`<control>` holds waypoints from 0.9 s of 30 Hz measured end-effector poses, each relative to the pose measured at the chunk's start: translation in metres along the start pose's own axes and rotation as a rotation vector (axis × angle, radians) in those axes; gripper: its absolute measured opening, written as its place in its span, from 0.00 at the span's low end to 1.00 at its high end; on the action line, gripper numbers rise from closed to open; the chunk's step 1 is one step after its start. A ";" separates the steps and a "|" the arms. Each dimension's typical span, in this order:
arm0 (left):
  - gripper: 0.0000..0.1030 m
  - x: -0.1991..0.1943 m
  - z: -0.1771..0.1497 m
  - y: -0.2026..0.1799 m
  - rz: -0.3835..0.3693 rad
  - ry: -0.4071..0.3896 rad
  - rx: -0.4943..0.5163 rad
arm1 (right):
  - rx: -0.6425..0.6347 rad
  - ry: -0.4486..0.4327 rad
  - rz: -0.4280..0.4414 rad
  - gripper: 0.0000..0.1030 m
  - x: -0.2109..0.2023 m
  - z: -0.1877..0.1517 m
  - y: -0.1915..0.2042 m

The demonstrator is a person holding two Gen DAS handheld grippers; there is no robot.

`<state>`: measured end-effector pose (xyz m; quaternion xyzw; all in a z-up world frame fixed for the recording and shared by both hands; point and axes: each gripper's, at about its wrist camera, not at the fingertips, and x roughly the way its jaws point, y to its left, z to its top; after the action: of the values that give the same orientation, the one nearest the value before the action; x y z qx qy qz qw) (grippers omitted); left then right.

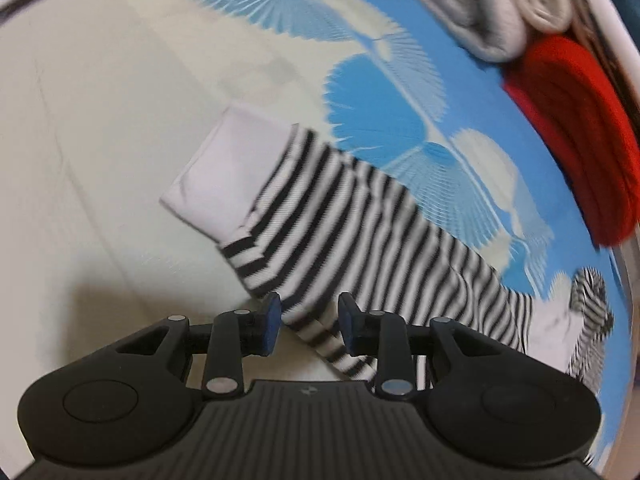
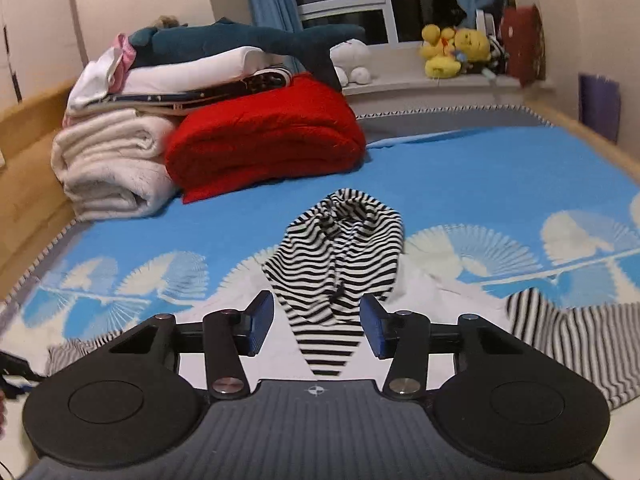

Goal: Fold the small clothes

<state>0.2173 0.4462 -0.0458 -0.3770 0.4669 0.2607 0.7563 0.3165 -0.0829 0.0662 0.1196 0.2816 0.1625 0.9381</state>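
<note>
Black-and-white striped garment (image 1: 360, 216) sprawled on the bed, partly spread out, not folded yet; one sleeve stretches out flat and ends in a plain white cuff (image 1: 224, 164). In the right wrist view its striped hood (image 2: 344, 248) lies rumpled and bunched, another striped part trailing off to the right

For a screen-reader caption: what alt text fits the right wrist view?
A black-and-white striped garment lies rumpled on a blue and white bedspread, seen between the open fingers of the right gripper. Behind it sit a folded red blanket and white blankets.
</note>
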 end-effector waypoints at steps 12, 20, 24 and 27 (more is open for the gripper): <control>0.04 -0.001 -0.007 -0.034 0.156 -0.148 -0.013 | 0.042 0.044 -0.072 0.49 0.017 -0.007 -0.028; 0.03 -0.084 -0.096 -0.196 -0.229 -0.318 0.352 | 0.094 0.077 -0.128 0.24 0.014 -0.021 -0.066; 0.04 -0.107 -0.170 -0.269 -0.541 -0.187 0.581 | 0.138 0.112 -0.145 0.25 0.023 -0.029 -0.079; 0.26 -0.107 -0.208 -0.301 -0.712 0.003 0.746 | 0.193 0.165 -0.149 0.32 0.036 -0.035 -0.088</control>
<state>0.2899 0.0983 0.0910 -0.2176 0.3718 -0.1977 0.8805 0.3461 -0.1456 -0.0082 0.1741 0.3802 0.0740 0.9054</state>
